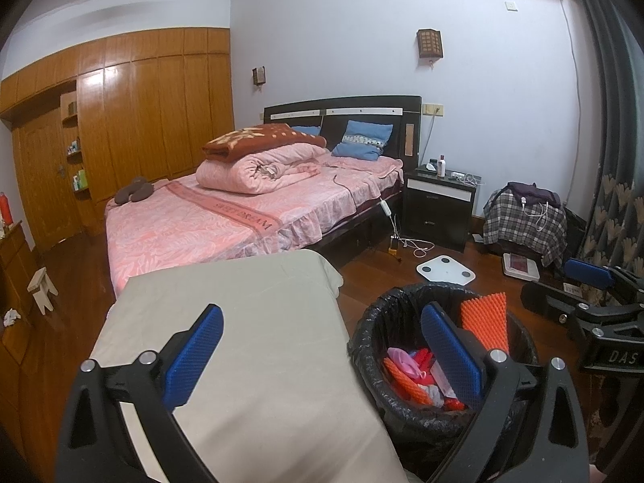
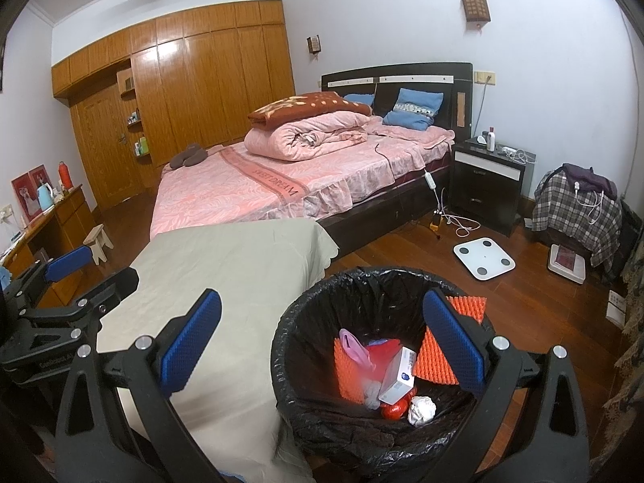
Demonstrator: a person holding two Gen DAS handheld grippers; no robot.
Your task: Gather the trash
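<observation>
A bin with a black liner [image 1: 372,334] [image 2: 306,314] stands on the wood floor beside a beige-covered table [image 1: 249,322] [image 2: 241,265]. Inside lie orange foam [image 2: 436,362], a white box [image 2: 396,376], a crumpled white paper ball [image 2: 422,410], and red and pink wrappers [image 1: 410,362]. My left gripper [image 1: 322,356] is open and empty, spanning the table edge and the bin. My right gripper [image 2: 322,342] is open and empty above the bin's left rim. Each gripper shows in the other's view, the right one [image 1: 579,294] and the left one [image 2: 72,277].
A bed with pink bedding [image 1: 241,209] stands ahead, a black nightstand [image 1: 438,209] to its right. A white scale [image 1: 446,269] and cables lie on the floor. A plaid-covered seat [image 1: 523,221] and curtain are at right. A small stool [image 1: 42,287] and desk are left.
</observation>
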